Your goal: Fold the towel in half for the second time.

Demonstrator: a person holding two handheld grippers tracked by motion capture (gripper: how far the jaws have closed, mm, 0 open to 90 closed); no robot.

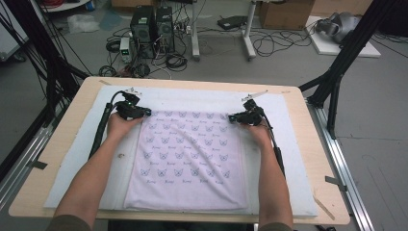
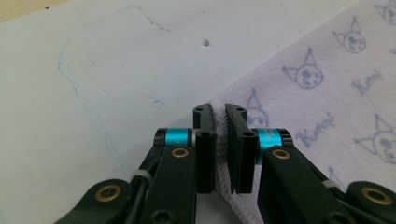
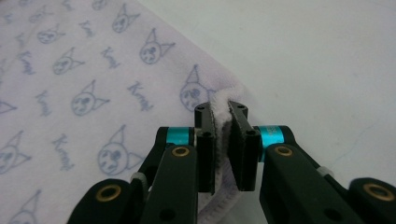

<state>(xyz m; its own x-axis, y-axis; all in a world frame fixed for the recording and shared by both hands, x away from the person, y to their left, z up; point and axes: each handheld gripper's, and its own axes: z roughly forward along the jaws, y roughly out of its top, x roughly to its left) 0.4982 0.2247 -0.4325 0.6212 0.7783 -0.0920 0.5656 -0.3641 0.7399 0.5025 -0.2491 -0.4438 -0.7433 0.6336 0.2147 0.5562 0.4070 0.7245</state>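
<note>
A: Where's the pale pink printed towel?

B: Flat on the white felt mat covering the desk. Each far corner is pinched, likely so the far edge lifts evenly for a fold.

A: Grippers?

B: Left gripper nearly closed, clamping the towel's far-left hem. Right gripper likewise, clenched on the far-right corner; fabric bunches between the jaws.

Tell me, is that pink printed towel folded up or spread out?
Spread out. The towel lies flat on the white mat, and each gripper pinches one far corner: left gripper, right gripper.
</note>
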